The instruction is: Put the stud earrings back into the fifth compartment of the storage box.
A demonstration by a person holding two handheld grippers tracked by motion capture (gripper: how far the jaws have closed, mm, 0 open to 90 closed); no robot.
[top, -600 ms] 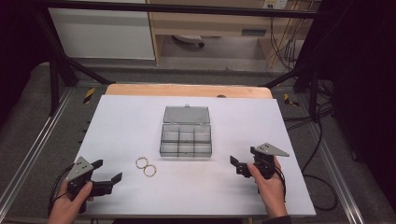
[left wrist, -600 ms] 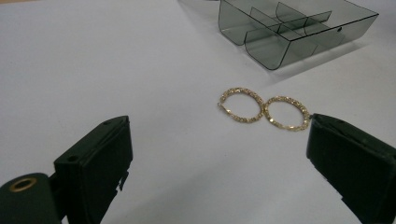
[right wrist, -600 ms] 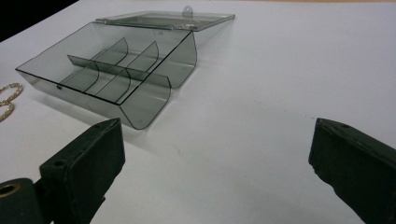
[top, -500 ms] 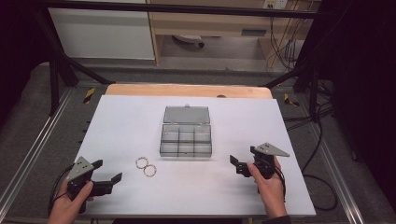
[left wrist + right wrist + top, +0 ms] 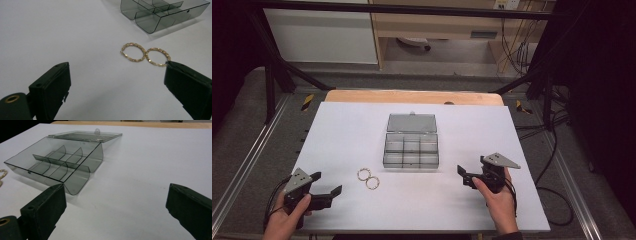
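Two gold hoop earrings (image 5: 368,178) lie flat on the white table (image 5: 342,130), touching each other, just off the front left corner of the smoked plastic box (image 5: 411,149). In the left gripper view the pair (image 5: 145,55) sits ahead of the jaws, apart from both, nearer the right-hand one.

Left gripper (image 5: 326,183): jaws wide, nothing between them, low over the table near the front left edge, pointing toward the earrings.

Right gripper (image 5: 471,176): jaws wide too, empty, right of the box and well apart from the earrings.

Box is open, lid (image 5: 411,123) laid back flat behind it (six compartments, all look bare). In the right gripper view the box (image 5: 60,165) sits ahead and left of the jaws, not touched.
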